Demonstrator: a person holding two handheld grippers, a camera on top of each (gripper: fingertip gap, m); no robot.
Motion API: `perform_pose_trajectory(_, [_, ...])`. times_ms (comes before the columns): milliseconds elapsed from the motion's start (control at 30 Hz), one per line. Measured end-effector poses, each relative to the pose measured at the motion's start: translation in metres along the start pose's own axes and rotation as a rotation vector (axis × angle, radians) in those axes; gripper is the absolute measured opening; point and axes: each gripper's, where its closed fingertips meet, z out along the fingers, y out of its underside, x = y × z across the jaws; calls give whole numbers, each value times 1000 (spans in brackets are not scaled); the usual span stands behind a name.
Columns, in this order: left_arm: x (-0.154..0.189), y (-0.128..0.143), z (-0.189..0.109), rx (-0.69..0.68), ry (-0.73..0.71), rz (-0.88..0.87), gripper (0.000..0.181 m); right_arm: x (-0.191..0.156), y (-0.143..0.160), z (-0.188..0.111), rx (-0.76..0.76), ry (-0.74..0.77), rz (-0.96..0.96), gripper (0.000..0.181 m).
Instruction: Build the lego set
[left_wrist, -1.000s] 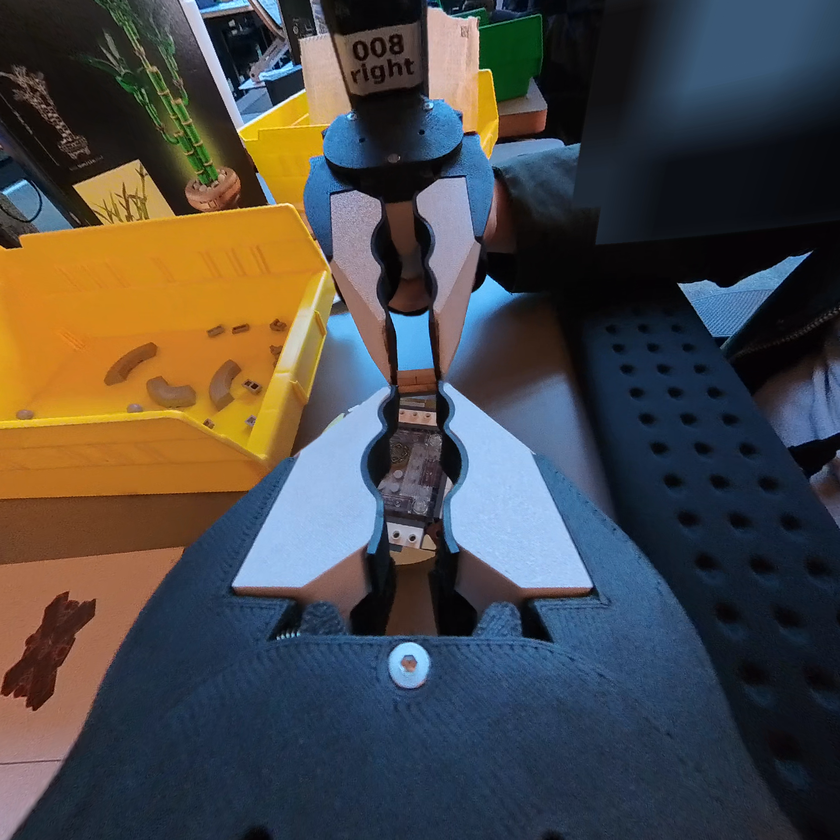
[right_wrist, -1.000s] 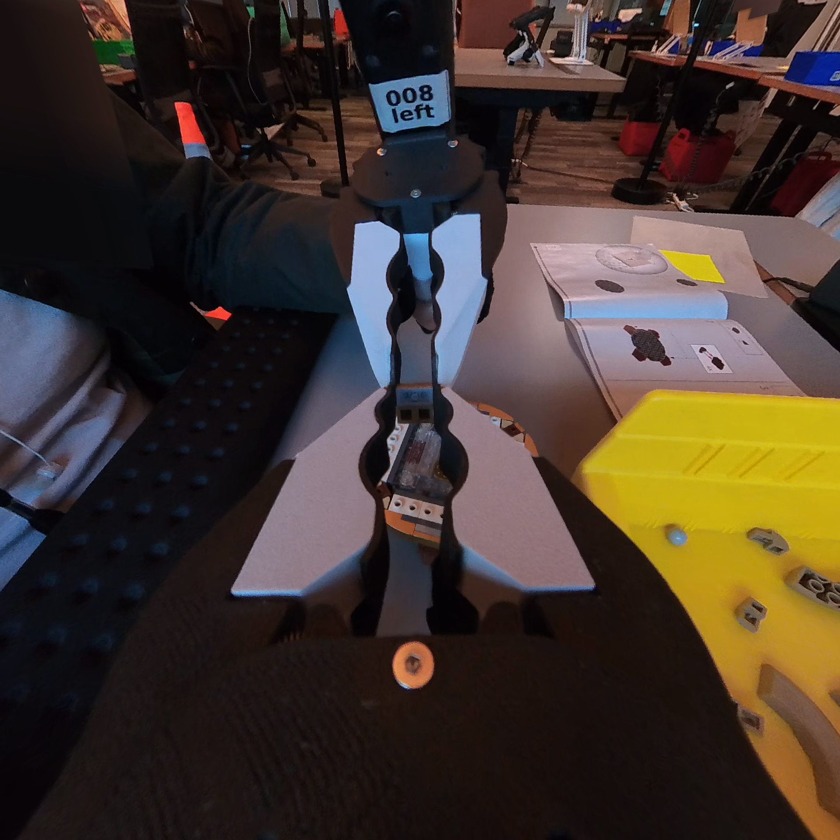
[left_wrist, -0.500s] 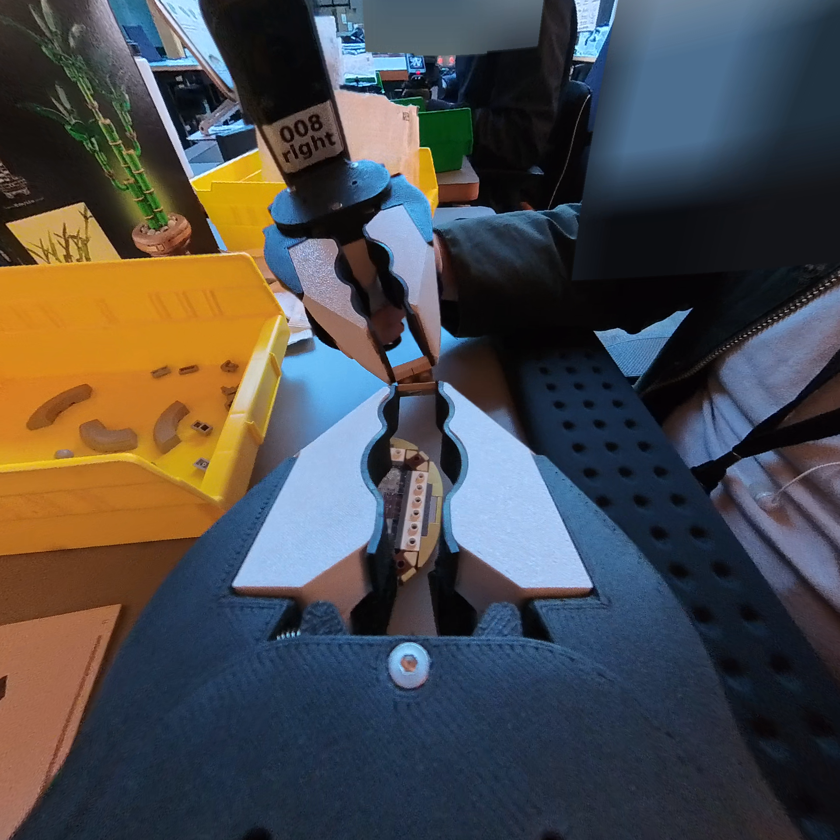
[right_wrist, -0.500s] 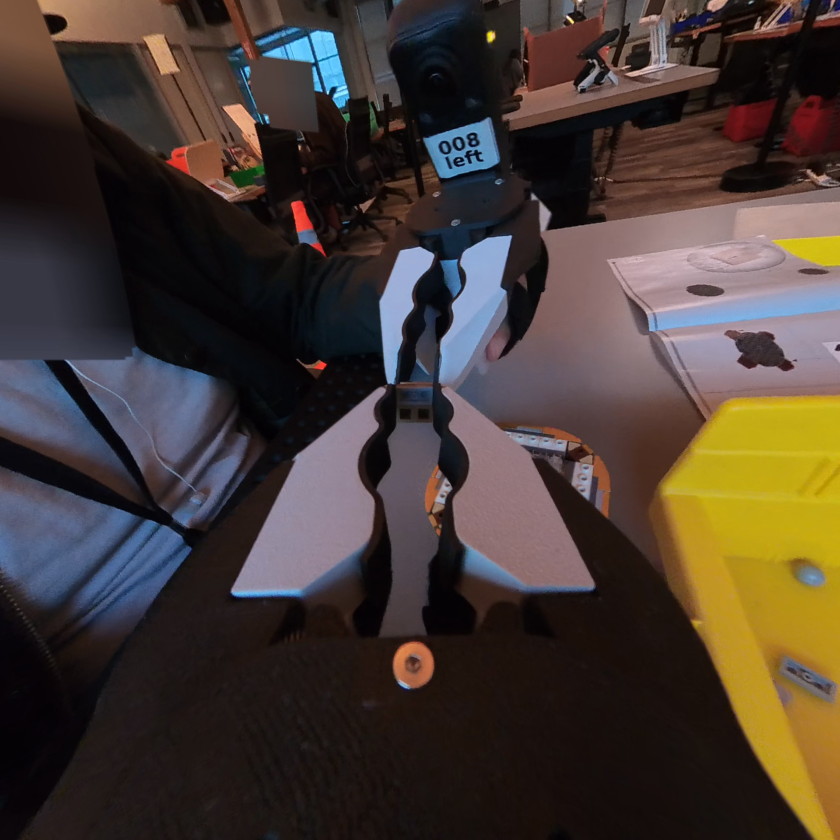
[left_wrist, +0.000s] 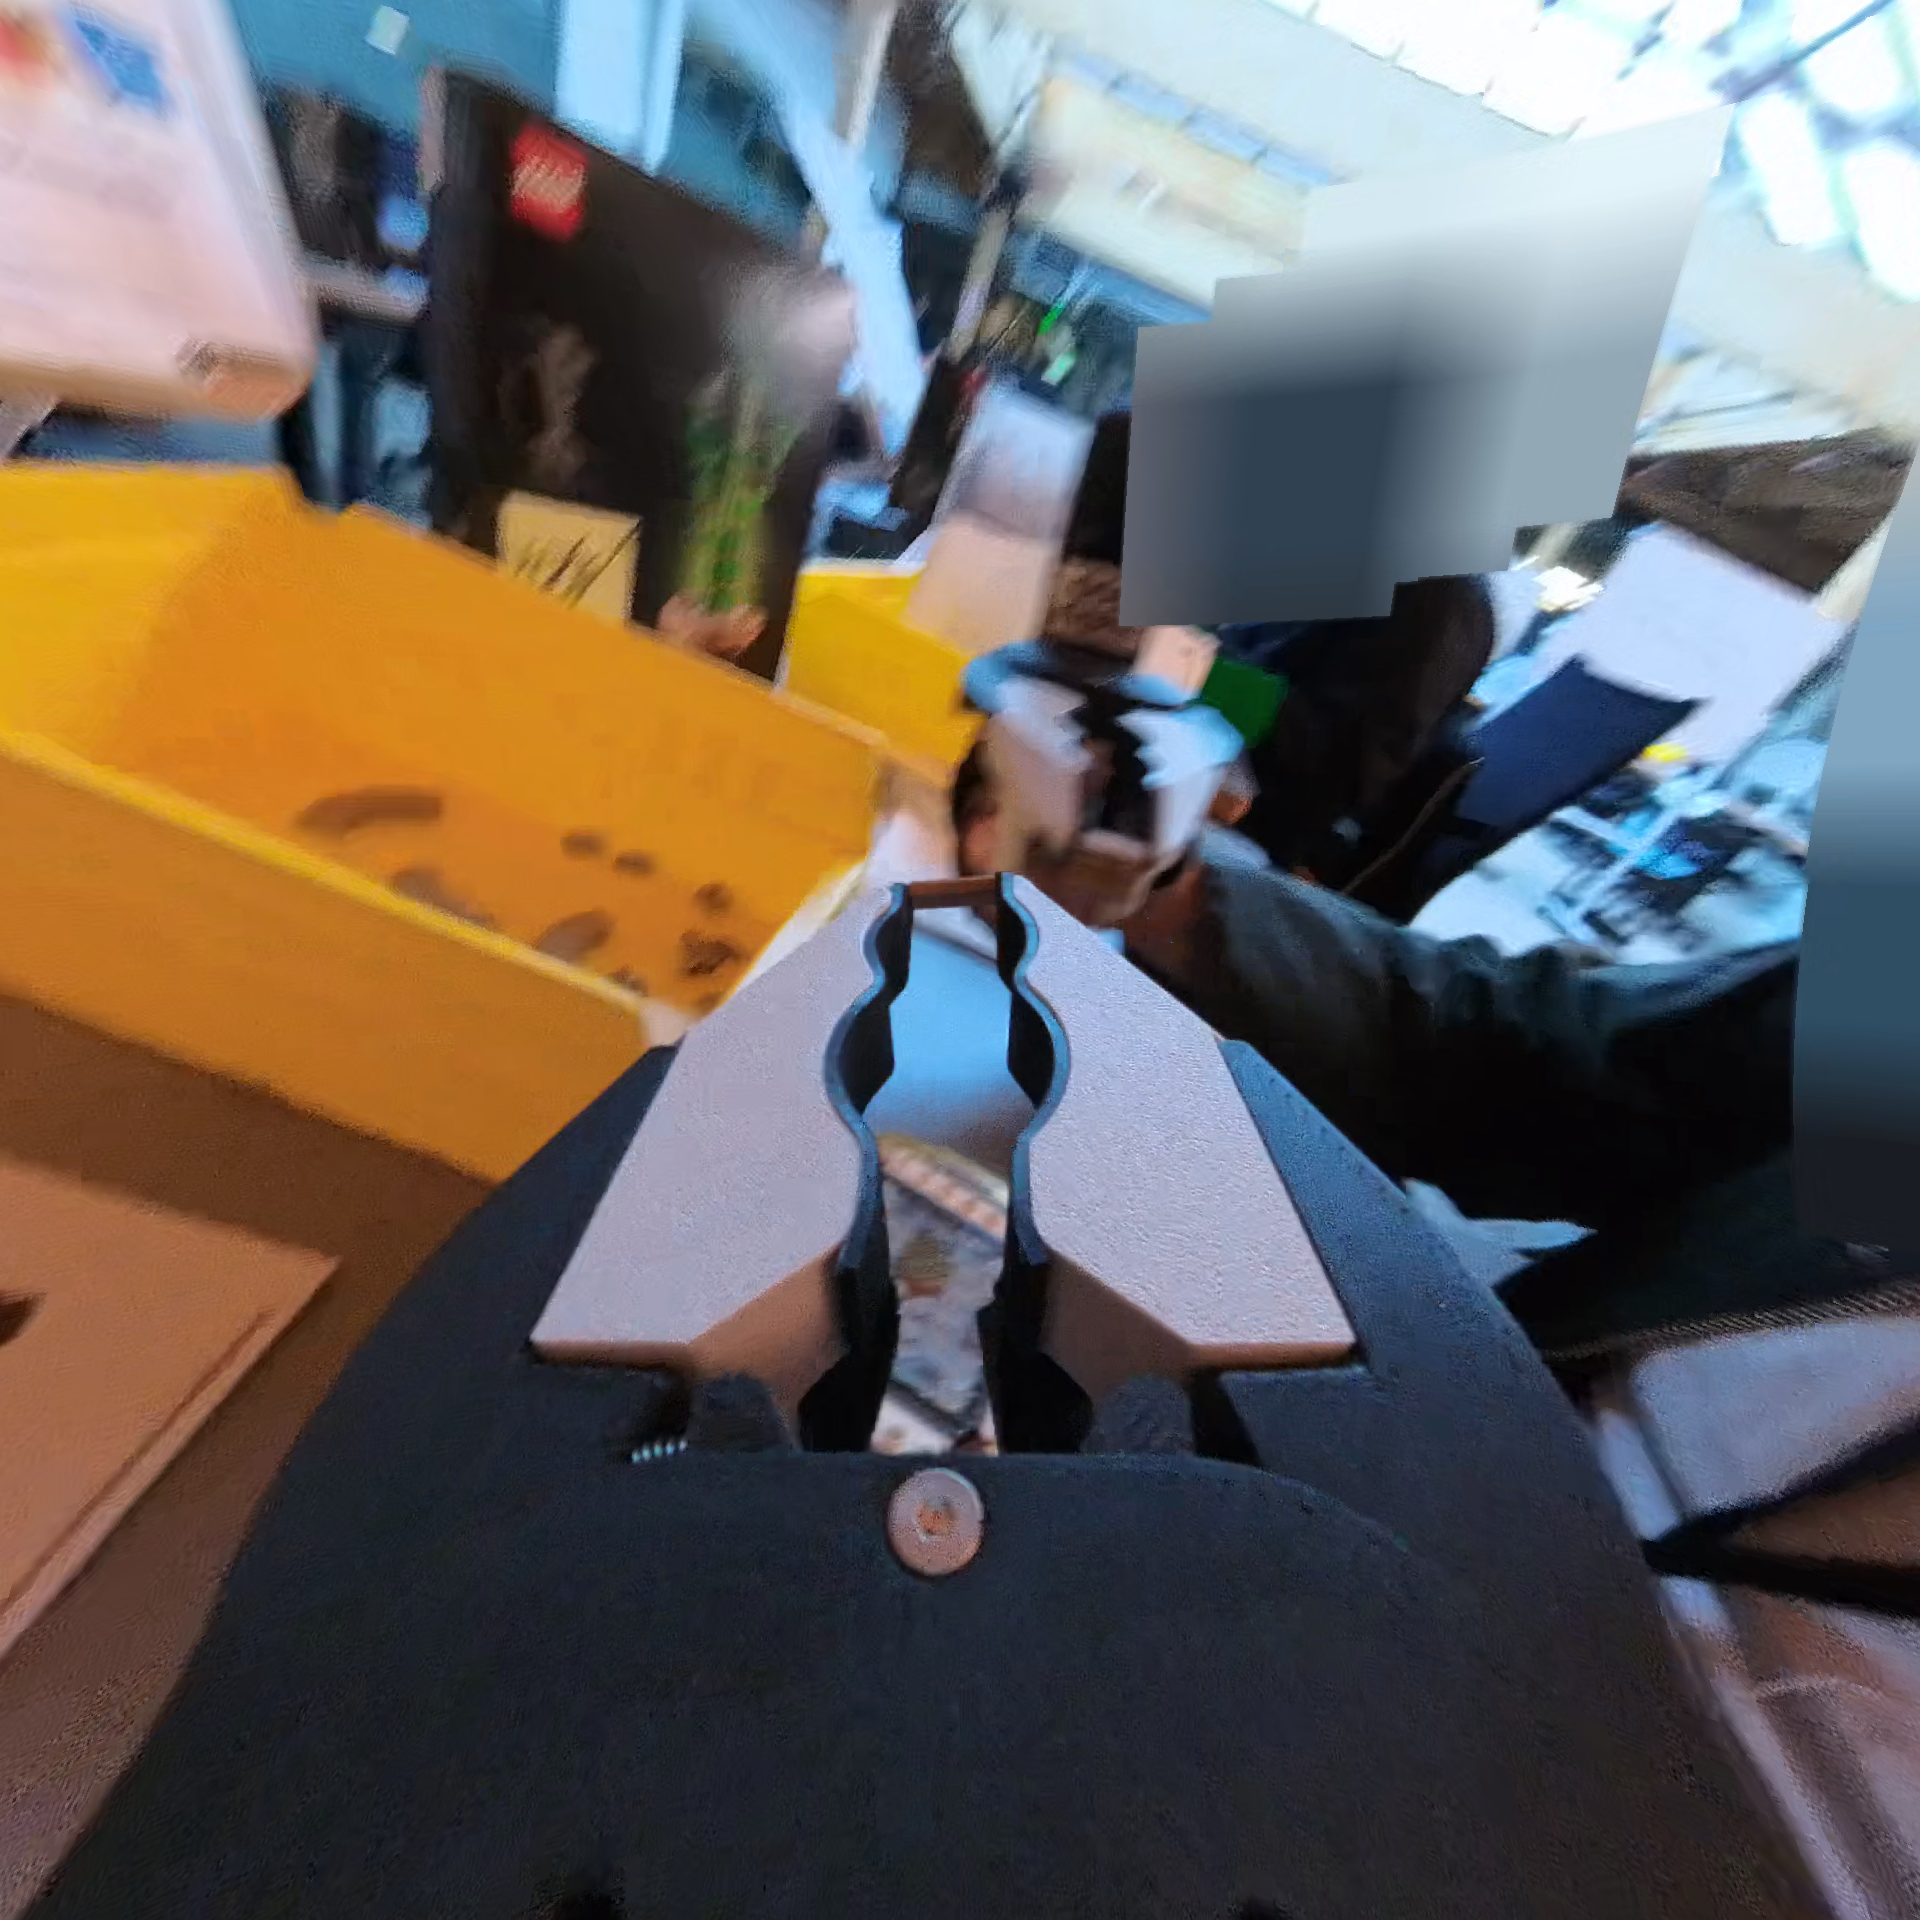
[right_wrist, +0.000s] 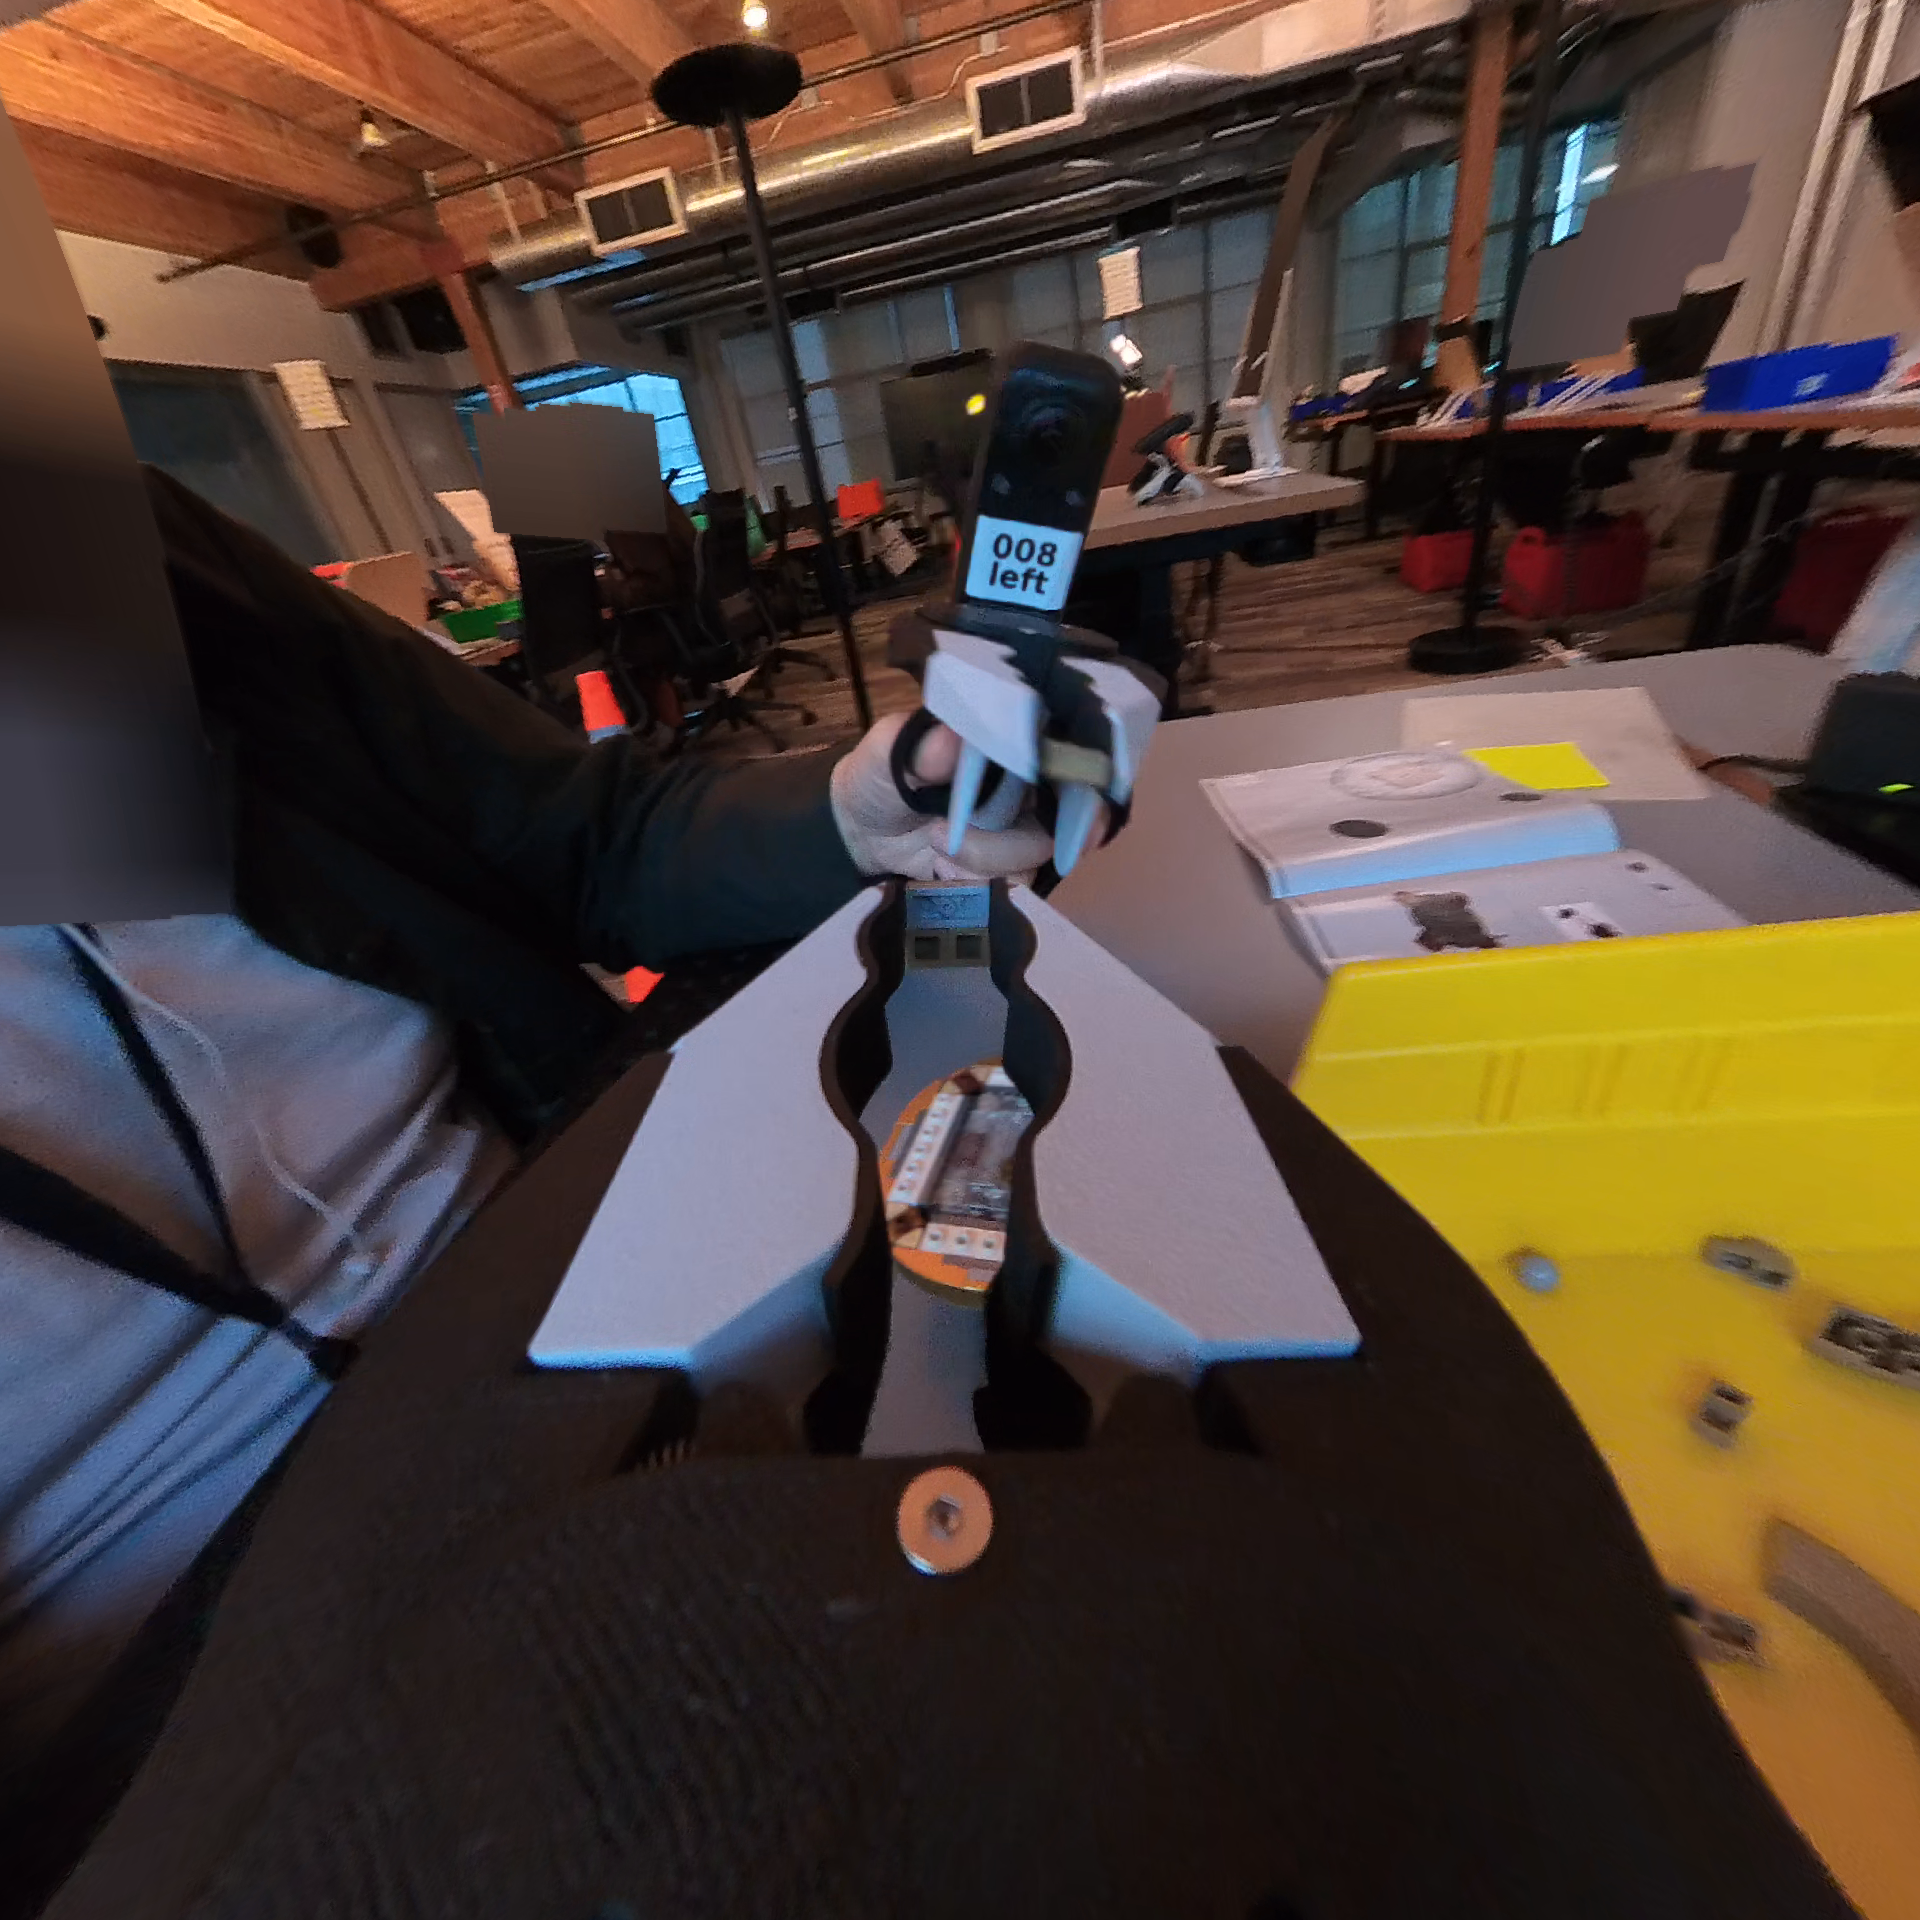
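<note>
At the centre of the right wrist view, the right gripper (right_wrist: 948, 920) pinches a small grey two-hole lego brick (right_wrist: 945, 928) between its fingertips, jaws narrow. Below it, seen through the gap between the fingers, the round orange-rimmed lego build with tan and brown plates (right_wrist: 956, 1179) lies on the grey tabletop (right_wrist: 1195, 883). Farther off, just above centre, the left gripper (right_wrist: 1023, 821) points down with its fingers held narrowly apart around a small tan piece (right_wrist: 1075, 764). In the left wrist view, much blurred, the left gripper (left_wrist: 954, 891) clamps a thin brown plate (left_wrist: 954, 886) at its tips. A yellow plastic bin (right_wrist: 1558, 1091) with loose grey pieces fills the right side of the right view; an open instruction booklet (right_wrist: 1455, 862) lies in the upper right.
</note>
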Motion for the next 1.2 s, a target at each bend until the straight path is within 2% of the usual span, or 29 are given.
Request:
perform_pose_trajectory(100, [-37,6,23,-183,-135,14,14,10,-11,-13,46,76,-46,14])
perform_pose_trajectory(200, [-70,-2,49,-269,-256,75,16,17,-19,-27,77,151,-84,14])
perform_pose_trajectory(300, [-105,-4,64,-307,-384,15,55,26,-27,-41,126,211,-82,14])
perform_pose_trajectory(367, [-107,-7,67,-280,-371,-2,61,34,-29,-49,153,248,-58,14])
perform_pose_trajectory(467, [-92,-21,60,-184,-306,26,56,46,-30,-56,175,306,-36,14])
perform_pose_trajectory(533, [-53,-35,62,-96,-101,39,47,42,-34,-55,218,253,3,14])
perform_pose_trajectory(600, [-13,-41,67,-61,91,18,47,36,-41,-54,280,191,52,13])
perform_pose_trajectory(667, [12,-40,72,-58,180,39,47,32,-45,-54,319,144,91,13])
perform_pose_trajectory(767, [28,-27,82,-113,178,140,41,29,-45,-50,332,117,111,13])
perform_pose_trajectory(900, [28,-23,85,-123,132,200,16,25,-45,-46,333,96,113,13])
perform_pose_trajectory(967, [28,-22,84,-124,147,186,16,25,-45,-45,330,99,110,13])
perform_pose_trajectory(1033, [26,-20,85,-132,150,166,23,25,-44,-43,327,101,107,13])
perform_pose_trajectory(1100, [28,-18,85,-138,163,168,15,25,-43,-41,325,101,109,13])
perform_pose_trajectory(1200, [28,-17,85,-142,161,174,14,27,-42,-41,325,109,103,13])
